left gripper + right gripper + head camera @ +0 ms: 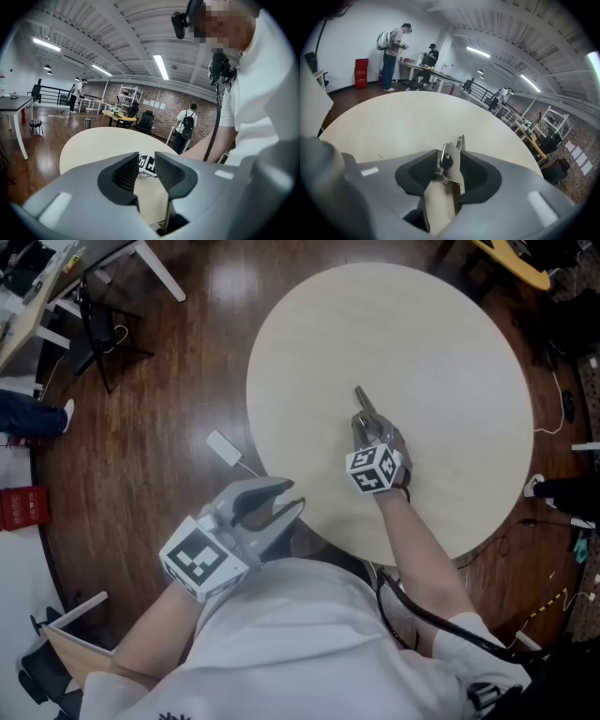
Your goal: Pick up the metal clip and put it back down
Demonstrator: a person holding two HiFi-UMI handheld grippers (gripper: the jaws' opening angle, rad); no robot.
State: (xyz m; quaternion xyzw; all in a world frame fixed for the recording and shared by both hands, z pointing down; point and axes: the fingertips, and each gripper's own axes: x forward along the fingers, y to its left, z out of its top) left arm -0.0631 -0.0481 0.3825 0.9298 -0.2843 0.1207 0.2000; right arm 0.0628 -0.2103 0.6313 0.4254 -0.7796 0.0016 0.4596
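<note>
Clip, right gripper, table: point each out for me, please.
clip (451, 163): right gripper view, its metal plate between the fingers.
right gripper (368, 430): head view, midway between its fingers.
table (422, 343): head view, bare top beyond the clip.

Right tongs (368, 426) parked mid-worktop (431, 334), metal clip (362, 399) poking out the front.
Left tongs (291, 495) hang just off the near edge, jaws apart, over the dark wood floor (169, 381), where a little white box (224, 448) lies.
</note>
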